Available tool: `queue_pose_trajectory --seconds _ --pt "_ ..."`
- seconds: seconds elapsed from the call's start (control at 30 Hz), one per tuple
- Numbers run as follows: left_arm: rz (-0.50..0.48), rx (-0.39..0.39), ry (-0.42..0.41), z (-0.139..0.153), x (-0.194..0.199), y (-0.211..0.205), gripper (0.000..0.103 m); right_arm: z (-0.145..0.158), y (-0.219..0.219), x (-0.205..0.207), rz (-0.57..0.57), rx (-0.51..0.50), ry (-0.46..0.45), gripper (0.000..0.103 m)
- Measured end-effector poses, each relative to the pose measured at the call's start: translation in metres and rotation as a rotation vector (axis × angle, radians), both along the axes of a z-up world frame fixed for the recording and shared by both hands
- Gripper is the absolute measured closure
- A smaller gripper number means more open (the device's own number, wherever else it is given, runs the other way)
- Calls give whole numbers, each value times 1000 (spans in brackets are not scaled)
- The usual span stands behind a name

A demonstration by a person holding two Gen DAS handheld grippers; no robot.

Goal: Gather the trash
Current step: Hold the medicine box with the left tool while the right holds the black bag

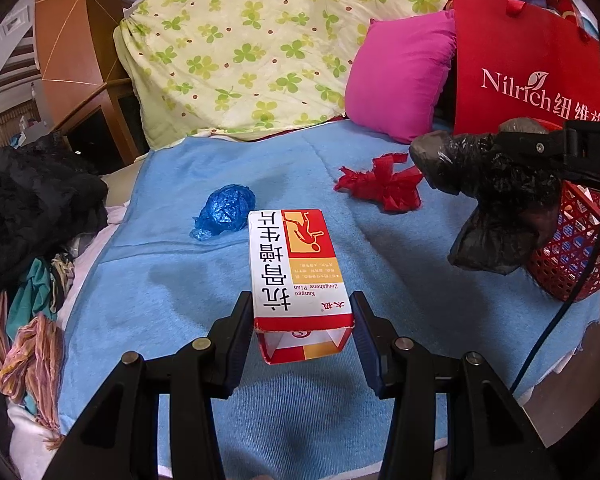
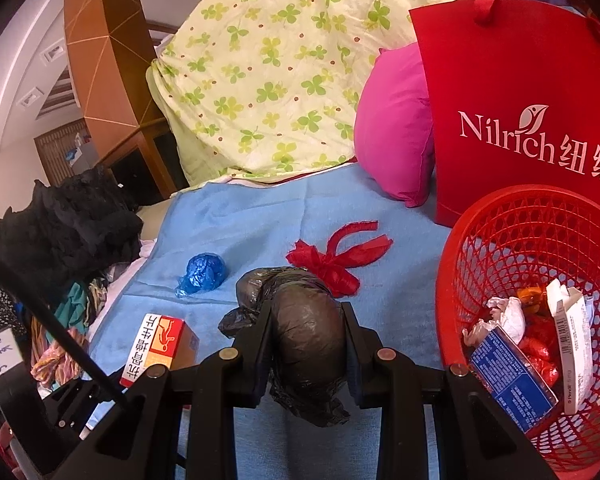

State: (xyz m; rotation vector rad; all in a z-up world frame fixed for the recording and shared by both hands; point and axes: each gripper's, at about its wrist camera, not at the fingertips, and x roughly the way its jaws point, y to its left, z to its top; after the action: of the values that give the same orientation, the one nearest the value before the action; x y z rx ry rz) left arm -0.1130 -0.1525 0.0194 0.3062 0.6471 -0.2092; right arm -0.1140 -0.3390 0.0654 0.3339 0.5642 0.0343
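My left gripper (image 1: 302,312) is shut on a white, red and orange medicine box (image 1: 296,264), held above the blue blanket (image 1: 180,272); the box also shows in the right wrist view (image 2: 160,344). My right gripper (image 2: 306,322) is shut on a crumpled black plastic bag (image 2: 304,336), also seen in the left wrist view (image 1: 488,196), just left of the red mesh basket (image 2: 460,248). A crumpled blue wrapper (image 1: 226,214) (image 2: 202,274) and a red ribbon bow (image 1: 384,184) (image 2: 336,260) lie on the blanket.
The basket (image 1: 580,248) holds boxes, tissue and red wrappers. A red Nilrich paper bag (image 2: 520,120), a pink pillow (image 1: 400,72) and a clover-print quilt (image 1: 252,40) stand behind. Dark clothes (image 1: 32,200) are piled at the left.
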Motion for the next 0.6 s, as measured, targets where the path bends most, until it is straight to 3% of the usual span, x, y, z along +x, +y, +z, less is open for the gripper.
queue_pose_trajectory --seconds 0.6 --pt "2 21 -43 24 -20 -6 53 12 -6 -14 0 5 -57 71"
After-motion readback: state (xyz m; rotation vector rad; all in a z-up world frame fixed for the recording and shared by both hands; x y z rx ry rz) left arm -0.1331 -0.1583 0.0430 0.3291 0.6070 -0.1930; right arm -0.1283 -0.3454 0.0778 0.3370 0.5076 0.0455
